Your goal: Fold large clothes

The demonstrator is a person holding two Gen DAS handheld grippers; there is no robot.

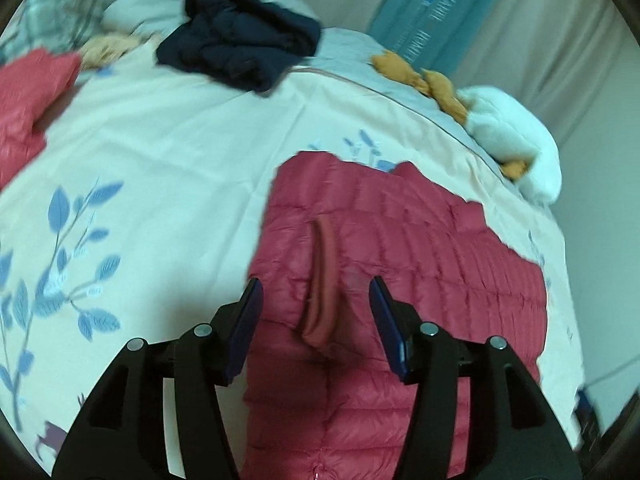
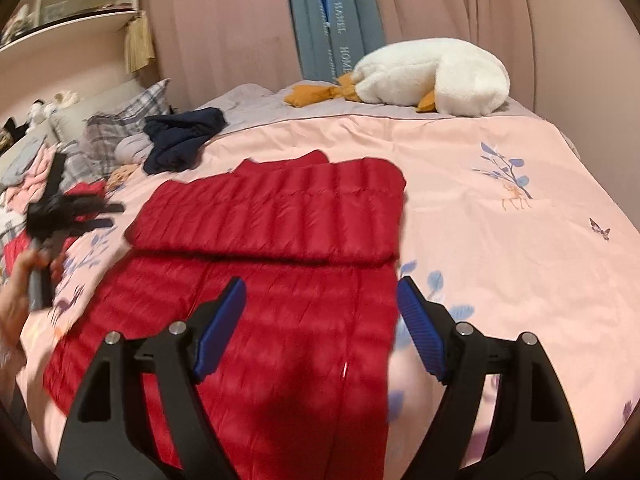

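Jaws: left gripper [image 1: 316, 316] stands apart, nothing between the pads, over a cuff [image 1: 320, 280] lying loose on the jacket [image 2: 280, 240]. Right gripper [image 2: 320, 320] also apart and empty, above the jacket's right edge. Jacket lies on the bed [image 2: 500, 240], one part folded across the body.

Risks, judged: the slick, puffy quilting may spring the fold open. A shallow pinch could take only the top layer, or the quilt [image 1: 160, 160] beneath. The navy garment [image 1: 240, 48] and plush goose [image 2: 432, 76] lie well apart, so a snag seems unlikely.
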